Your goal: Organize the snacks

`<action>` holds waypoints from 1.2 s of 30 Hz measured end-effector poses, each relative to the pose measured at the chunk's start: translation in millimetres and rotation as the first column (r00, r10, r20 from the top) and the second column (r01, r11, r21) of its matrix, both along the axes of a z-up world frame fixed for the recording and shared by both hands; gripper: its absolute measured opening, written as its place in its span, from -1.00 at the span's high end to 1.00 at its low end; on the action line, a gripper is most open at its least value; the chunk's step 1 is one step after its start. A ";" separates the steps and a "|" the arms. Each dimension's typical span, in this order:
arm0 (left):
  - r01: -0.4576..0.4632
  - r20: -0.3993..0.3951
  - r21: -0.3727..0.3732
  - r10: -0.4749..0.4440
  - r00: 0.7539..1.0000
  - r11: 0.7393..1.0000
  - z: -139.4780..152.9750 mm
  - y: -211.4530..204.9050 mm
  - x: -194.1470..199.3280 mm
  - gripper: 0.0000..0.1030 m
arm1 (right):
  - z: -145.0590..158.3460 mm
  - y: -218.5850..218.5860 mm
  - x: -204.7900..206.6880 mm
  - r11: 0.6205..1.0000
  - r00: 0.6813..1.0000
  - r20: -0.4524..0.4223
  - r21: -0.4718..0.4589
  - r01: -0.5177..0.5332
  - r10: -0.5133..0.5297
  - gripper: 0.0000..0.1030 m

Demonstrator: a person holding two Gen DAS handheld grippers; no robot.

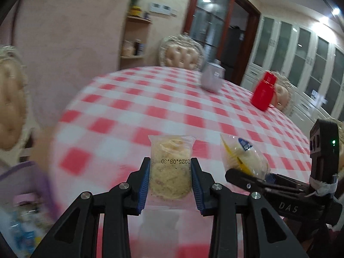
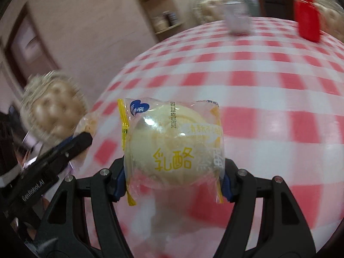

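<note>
My left gripper (image 1: 170, 183) is shut on a clear packet with a crumbly beige pastry (image 1: 169, 172), held above the red-and-white checked table (image 1: 150, 107). My right gripper (image 2: 173, 185) is shut on a clear packet holding a round pale bun (image 2: 172, 148) with yellow print. In the left wrist view the right gripper (image 1: 247, 177) appears at the right with the bun packet (image 1: 243, 157). In the right wrist view the left gripper's finger (image 2: 71, 145) shows at the left with a corner of the pastry packet (image 2: 88, 124).
A grey pot (image 1: 211, 77) and a red jug (image 1: 263, 91) stand at the far side of the table. Padded chairs (image 1: 180, 53) ring it. A purple-edged container with blurred packets (image 1: 23, 215) sits low at the left. A wooden shelf (image 1: 134, 40) stands against the wall.
</note>
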State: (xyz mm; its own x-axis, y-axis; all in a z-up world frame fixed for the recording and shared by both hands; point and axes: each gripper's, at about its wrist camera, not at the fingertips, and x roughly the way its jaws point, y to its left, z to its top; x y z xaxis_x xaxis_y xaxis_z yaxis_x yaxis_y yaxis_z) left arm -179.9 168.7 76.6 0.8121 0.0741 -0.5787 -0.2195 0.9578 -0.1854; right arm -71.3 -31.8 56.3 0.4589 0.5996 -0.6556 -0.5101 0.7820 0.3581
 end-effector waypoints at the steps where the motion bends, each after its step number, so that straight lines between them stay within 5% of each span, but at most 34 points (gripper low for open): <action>1: -0.034 -0.001 0.008 0.034 0.999 0.999 2.9 13.2 -16.3 0.29 | 0.9 11.9 -8.6 0.999 0.999 0.003 0.000 -0.034 0.034 -0.36; 7: -0.215 -0.062 0.063 0.218 0.974 0.975 4.0 89.1 -98.4 0.28 | 12.6 104.6 -77.7 0.953 0.952 0.045 -0.015 -0.303 0.304 -0.37; 14: -0.387 -0.079 0.039 0.389 0.918 0.921 -8.7 160.9 -164.0 0.27 | 11.3 205.2 -157.2 0.831 0.831 0.069 -0.118 -0.543 0.552 -0.39; 15: -0.396 -0.073 0.029 0.397 0.915 0.918 -10.3 166.4 -169.6 0.20 | 7.5 216.3 -162.1 0.819 0.819 0.063 -0.125 -0.560 0.570 -0.40; 18: -0.450 -0.067 0.013 0.450 0.891 0.893 -15.5 183.9 -182.8 -0.78 | -4.1 242.7 -173.6 0.790 0.791 0.073 -0.156 -0.593 0.608 -0.52; 24: -0.451 -0.047 0.039 0.452 0.891 0.892 -19.0 185.1 -197.7 -1.00 | -9.1 249.2 -173.8 0.850 0.852 0.083 -0.165 -0.500 0.517 -0.58; 32: -0.582 -0.070 0.204 0.604 0.794 0.787 -18.8 172.2 -222.5 -1.00 | -8.8 250.7 -212.4 0.852 0.886 0.028 -0.293 -0.435 0.463 -0.71; 34: -0.570 -0.076 0.227 0.598 0.798 0.790 -19.3 168.2 -221.9 -1.00 | -12.0 249.4 -222.3 0.844 0.897 0.034 -0.355 -0.402 0.441 -0.71; 36: -0.536 -0.100 0.197 0.561 0.822 0.821 -23.5 169.1 -218.4 -1.00 | -15.1 248.2 -231.4 0.830 0.901 0.036 -0.407 -0.382 0.432 -0.71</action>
